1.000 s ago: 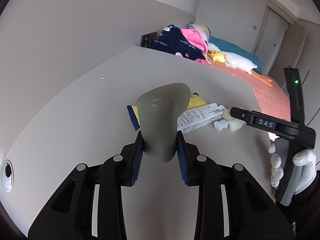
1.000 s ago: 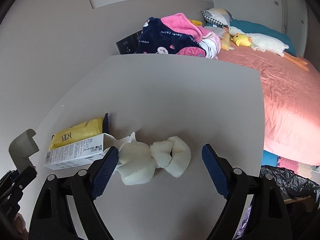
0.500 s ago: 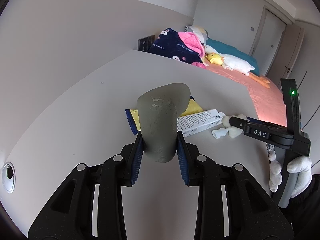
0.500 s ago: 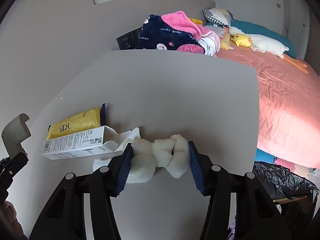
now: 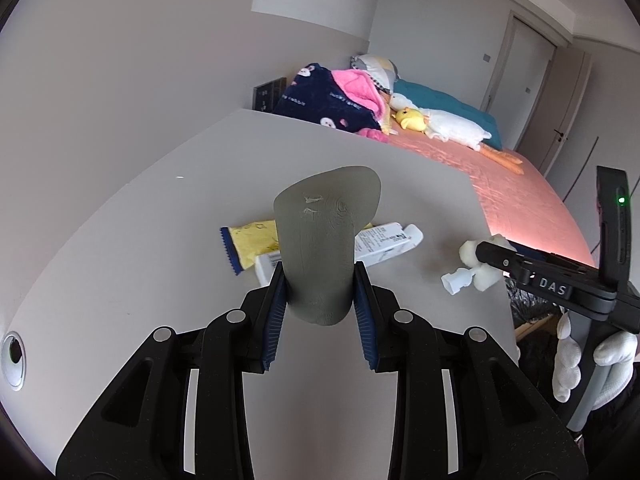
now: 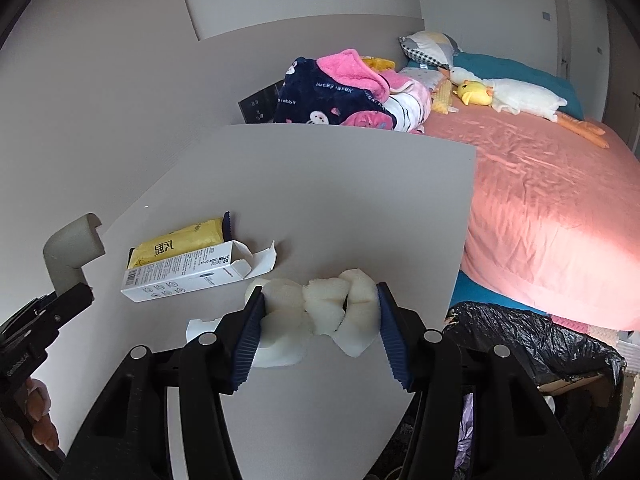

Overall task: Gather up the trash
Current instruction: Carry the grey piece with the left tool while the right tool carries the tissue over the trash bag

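My left gripper (image 5: 320, 286) is shut on a grey foam corner piece (image 5: 324, 232) and holds it upright above the grey table (image 5: 180, 240). My right gripper (image 6: 320, 306) is shut on a lumpy white foam wad (image 6: 284, 308), both blue pads pressing its ends, near the table's right edge. In the left wrist view the white foam wad (image 5: 476, 264) shows at the tip of the right gripper. A yellow snack packet (image 6: 180, 242) and an opened white carton (image 6: 188, 272) lie side by side on the table. The grey foam corner piece (image 6: 70, 246) stands at the far left of the right wrist view.
A black trash bag (image 6: 520, 336) gapes below the table's right edge. Behind it lies a bed with a pink sheet (image 6: 540, 200), a blanket pile (image 6: 340, 96) and a plush duck (image 6: 516, 96). A cable hole (image 5: 12, 360) sits in the table's left corner. A gloved hand (image 5: 572, 356) holds the right gripper.
The right gripper's jaws closed on the white foam wad, then carried it up and rightward toward the table edge. The left gripper kept its grip on the grey piece and stayed put.
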Demonstrator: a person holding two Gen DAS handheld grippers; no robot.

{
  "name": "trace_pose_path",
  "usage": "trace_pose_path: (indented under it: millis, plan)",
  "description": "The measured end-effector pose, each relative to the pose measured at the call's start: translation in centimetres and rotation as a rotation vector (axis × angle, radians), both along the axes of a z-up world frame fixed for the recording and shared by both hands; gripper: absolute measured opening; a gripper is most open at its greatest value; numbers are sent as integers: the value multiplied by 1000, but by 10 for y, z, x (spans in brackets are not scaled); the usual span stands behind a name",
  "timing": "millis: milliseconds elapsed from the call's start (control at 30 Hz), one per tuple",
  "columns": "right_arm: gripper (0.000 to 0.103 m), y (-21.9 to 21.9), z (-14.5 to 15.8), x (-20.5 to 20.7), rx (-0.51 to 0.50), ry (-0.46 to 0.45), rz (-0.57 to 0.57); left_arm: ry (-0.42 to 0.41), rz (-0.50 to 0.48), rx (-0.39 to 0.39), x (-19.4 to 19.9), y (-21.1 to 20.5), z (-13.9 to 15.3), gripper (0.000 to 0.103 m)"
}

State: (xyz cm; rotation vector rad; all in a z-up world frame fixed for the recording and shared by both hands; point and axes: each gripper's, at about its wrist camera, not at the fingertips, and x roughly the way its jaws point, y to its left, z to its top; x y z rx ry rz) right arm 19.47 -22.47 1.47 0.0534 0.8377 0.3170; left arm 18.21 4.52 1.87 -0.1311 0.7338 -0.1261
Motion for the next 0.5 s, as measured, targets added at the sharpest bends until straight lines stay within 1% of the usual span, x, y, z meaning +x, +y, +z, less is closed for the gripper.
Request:
trace_pose_path:
  millis: [267,500]
  plan:
    - [56,-22,15,-25,16,-32,-10,11,-64,11,2,-31,-2,32]
    - [56,-47,29,-43,27,-60,-25,4,-110,16,4,-58,5,32]
